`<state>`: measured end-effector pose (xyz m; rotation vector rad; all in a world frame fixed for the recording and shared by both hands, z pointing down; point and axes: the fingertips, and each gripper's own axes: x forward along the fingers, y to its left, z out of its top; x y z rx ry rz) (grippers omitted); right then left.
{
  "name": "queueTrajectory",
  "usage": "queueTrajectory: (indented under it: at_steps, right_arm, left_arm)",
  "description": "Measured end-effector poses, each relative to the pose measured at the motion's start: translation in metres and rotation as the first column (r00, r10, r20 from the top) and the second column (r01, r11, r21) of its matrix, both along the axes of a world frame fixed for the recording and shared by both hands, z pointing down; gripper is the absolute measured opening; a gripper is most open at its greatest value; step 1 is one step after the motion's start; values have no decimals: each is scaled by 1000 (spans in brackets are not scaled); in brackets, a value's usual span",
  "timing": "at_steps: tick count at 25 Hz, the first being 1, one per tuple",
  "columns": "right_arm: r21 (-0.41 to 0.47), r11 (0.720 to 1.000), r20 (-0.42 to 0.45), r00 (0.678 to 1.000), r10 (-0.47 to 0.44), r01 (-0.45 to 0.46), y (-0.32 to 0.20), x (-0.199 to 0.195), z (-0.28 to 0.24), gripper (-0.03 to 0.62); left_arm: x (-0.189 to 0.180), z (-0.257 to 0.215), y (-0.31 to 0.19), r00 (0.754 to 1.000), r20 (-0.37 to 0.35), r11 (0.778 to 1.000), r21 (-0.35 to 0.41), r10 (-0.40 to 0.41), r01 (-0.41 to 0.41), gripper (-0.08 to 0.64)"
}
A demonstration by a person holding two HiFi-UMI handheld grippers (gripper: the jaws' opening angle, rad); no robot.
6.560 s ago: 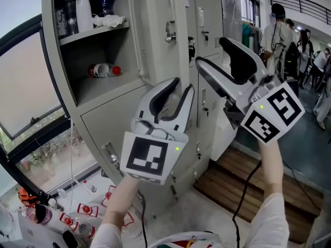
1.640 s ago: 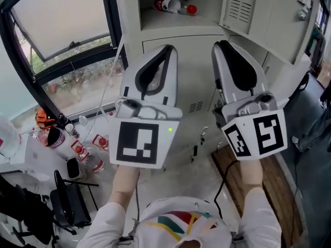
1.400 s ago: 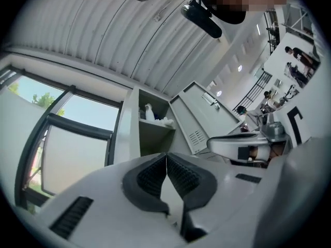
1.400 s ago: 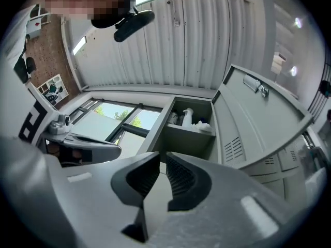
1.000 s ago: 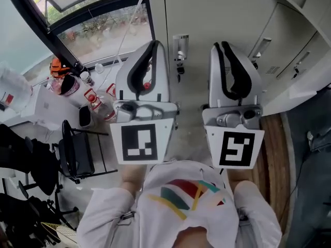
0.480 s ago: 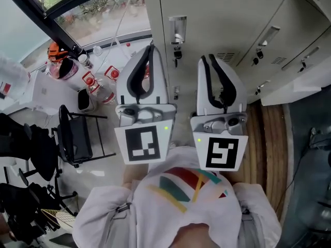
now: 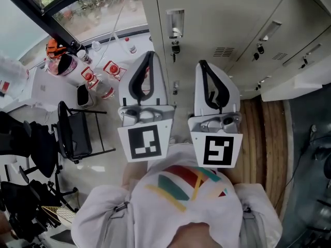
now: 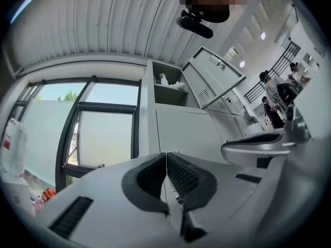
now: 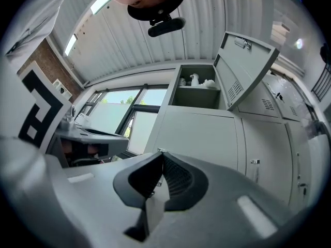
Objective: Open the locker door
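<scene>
Grey steel lockers stand at 12 o'clock as the left claw and right claw, both shut on nothing, hang side by side at the person's chest, seemingly parked clear of the locker door standing open at 1 o'clock in the right gripper view.

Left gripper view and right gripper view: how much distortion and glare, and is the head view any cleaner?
Left gripper view: strong fisheye bending, dark corners; the glass window is bright, slightly washed, the pale grey metal lockers stay readable. Right gripper view: same bending; the open grey upper locker door is sharp. Head view: even daylight, no harsh glare.
</scene>
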<state>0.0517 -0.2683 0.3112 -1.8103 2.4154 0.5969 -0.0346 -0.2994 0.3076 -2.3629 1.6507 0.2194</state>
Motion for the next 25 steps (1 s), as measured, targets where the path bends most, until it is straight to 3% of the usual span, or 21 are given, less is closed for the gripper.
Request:
queueTrajectory:
  at_steps: [12,25]
  right_arm:
    - [-43,999,19,1000,17,-17,-1,8,15,5]
    - [-27,999,26,999,24,-23,-1,12,9,5]
  left_arm:
    - [-4,12,0,1000,2,999,-30,-11,11,15]
    - [-8,10,0,1000,1,999,-27,-23,23,15]
